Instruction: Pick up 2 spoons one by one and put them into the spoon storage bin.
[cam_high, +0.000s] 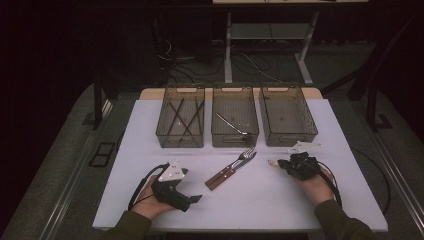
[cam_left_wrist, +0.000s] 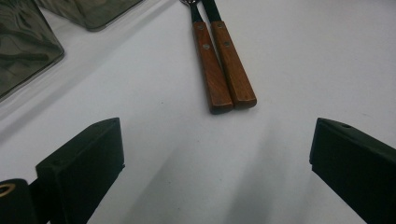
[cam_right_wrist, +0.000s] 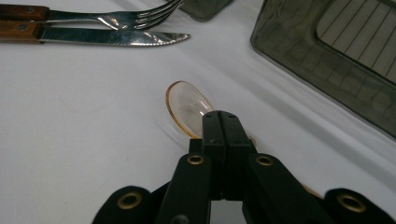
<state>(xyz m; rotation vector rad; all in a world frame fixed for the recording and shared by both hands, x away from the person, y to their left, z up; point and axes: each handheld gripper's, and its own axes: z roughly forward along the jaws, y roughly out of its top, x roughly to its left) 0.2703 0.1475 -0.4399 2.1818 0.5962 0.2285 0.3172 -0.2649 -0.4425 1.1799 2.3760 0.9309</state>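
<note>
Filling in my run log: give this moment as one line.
right gripper: shut on plastic spoon | left gripper: open, idle | fork, knife: on table

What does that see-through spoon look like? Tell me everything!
The spoon looks like clear plastic with an orange-pink tint and a thin, darker rim. Its oval bowl faces up and sticks out past the tip of the right claw, whose jaws are shut together over the handle end, hiding it. The bowl sits low over the white table; whether it touches is unclear. It lies in front of the right bin, apart from the fork and knife.
</note>
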